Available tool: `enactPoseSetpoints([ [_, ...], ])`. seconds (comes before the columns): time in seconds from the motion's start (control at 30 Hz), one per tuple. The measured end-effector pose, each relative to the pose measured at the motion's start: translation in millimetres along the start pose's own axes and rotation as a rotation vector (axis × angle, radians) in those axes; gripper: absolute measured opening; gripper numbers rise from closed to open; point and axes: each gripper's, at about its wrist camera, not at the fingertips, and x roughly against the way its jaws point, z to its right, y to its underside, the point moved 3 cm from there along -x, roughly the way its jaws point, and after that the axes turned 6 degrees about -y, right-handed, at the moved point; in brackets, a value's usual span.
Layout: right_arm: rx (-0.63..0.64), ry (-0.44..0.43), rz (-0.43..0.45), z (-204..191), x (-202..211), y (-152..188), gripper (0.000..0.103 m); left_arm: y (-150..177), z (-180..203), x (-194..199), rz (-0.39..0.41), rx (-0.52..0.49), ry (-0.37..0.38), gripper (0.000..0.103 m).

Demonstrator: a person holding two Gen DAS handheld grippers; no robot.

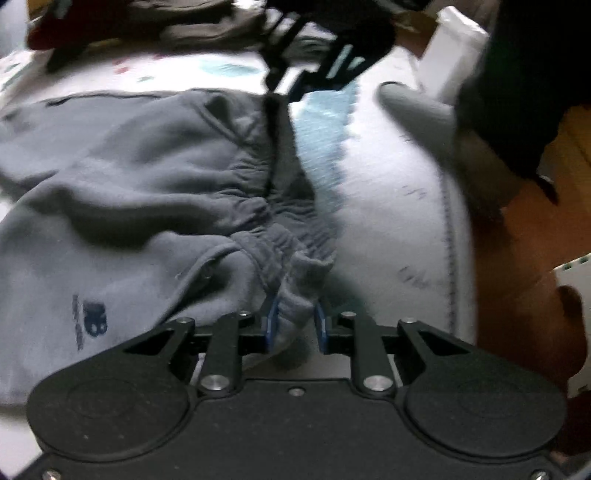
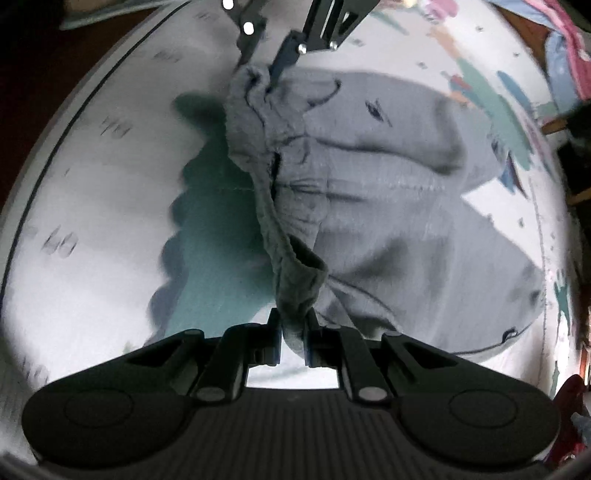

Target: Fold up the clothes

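Under both of your grippers lies the bed sheet (image 1: 399,206), white with teal and coloured prints, and it takes up most of each view. Spread across that sheet is the pair of grey sweatpants (image 1: 122,192), rumpled, with a dark logo on the cloth near the lower left of the left wrist view. Its gathered elastic waistband (image 2: 280,206) runs in a ridge between your two grippers, lifted off the sheet at both ends.

At the far edge of the sheet, a heap of dark and brown clothes (image 1: 192,26) sits well apart from the sweatpants; it is too blurred to tell the pieces apart. A grey sleeve (image 1: 424,114) reaches in over the sheet from the right of the left wrist view.

Your left gripper (image 1: 295,328) has its fingers closed on one end of the waistband, a fold of grey cloth bunched between the blue pads. Your right gripper (image 2: 293,341) has its fingers pinched tight on the other end, with the band hanging in a loop just ahead of them. From the right wrist view, the left gripper shows at the top, its fingers (image 2: 280,61) biting the band.
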Motion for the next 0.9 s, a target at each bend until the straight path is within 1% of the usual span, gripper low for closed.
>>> enactPoseSetpoints([
  [0.03,0.018,-0.004,-0.029,-3.5,-3.2,6.0,0.015,-3.6,4.4,-0.7,-0.007,0.022,0.050,0.026],
  [0.07,0.032,-0.005,-0.050,-5.9,-4.7,11.5,0.018,-5.7,6.5,1.4,-0.010,0.039,0.100,0.030],
  [0.1,0.045,-0.006,-0.069,-7.8,-5.6,16.7,0.019,-7.3,8.1,4.4,-0.010,0.054,0.147,0.030],
  [0.13,0.058,-0.006,-0.088,-9.8,-6.5,22.0,0.020,-6.7,4.5,8.6,-0.010,0.068,0.160,0.031],
  [0.2,0.013,0.005,-0.104,-2.3,1.4,29.9,0.026,-4.1,-5.9,17.6,-0.010,0.093,0.162,0.031],
  [0.23,-0.015,0.012,-0.111,2.2,6.1,33.6,0.033,-0.9,-15.2,21.8,-0.010,0.118,0.136,0.031],
  [0.27,-0.043,0.019,-0.117,6.8,10.8,37.4,0.034,2.9,-25.8,26.0,-0.010,0.146,0.101,0.031],
  [0.33,-0.099,0.032,-0.130,15.8,20.1,44.9,0.034,11.1,-52.1,38.5,-0.017,0.201,0.002,0.031],
  [0.37,-0.168,0.040,-0.120,24.0,28.3,46.7,0.034,15.2,-65.6,45.2,-0.020,0.229,-0.050,0.031],
  [0.43,-0.289,0.080,-0.064,37.7,44.8,43.7,0.034,23.7,-92.7,58.7,-0.028,0.283,-0.154,0.031],
  [0.47,-0.319,0.110,-0.031,40.1,51.9,35.6,0.034,26.6,-102.5,64.2,-0.030,0.308,-0.203,0.031],
  [0.5,-0.313,0.148,0.000,35.7,55.0,22.8,0.034,29.8,-111.8,69.4,-0.031,0.346,-0.248,0.031],
  [0.53,-0.297,0.186,0.028,29.5,57.0,9.0,0.034,33.4,-119.8,73.8,-0.030,0.392,-0.282,0.031],
  [0.6,-0.216,0.190,0.083,10.4,54.9,-25.9,0.038,40.3,-132.4,80.8,-0.025,0.484,-0.337,0.031],
  [0.63,-0.172,0.186,0.110,0.2,53.4,-43.8,0.043,42.5,-135.5,80.4,-0.025,0.512,-0.357,0.031],
  [0.67,-0.114,0.185,0.128,-9.4,46.9,-59.6,0.050,44.5,-138.1,79.2,-0.026,0.534,-0.376,0.037],
  [0.7,-0.052,0.183,0.143,-18.9,38.6,-74.6,0.053,46.6,-140.8,77.9,-0.028,0.556,-0.395,0.045],
  [0.73,0.006,0.175,0.150,-27.1,32.4,-86.0,0.055,48.6,-143.5,76.6,-0.030,0.578,-0.414,0.046],
  [0.8,0.106,0.161,0.141,-49.0,20.3,-105.4,0.056,51.7,-149.9,79.0,0.000,0.634,-0.419,0.046],
  [0.83,0.143,0.164,0.134,-52.3,11.3,-113.2,0.056,52.5,-153.0,80.6,0.021,0.658,-0.426,0.046],
  [0.9,0.148,0.151,0.121,-48.5,5.1,-125.4,0.055,54.1,-161.2,82.6,0.057,0.699,-0.419,0.046],
])
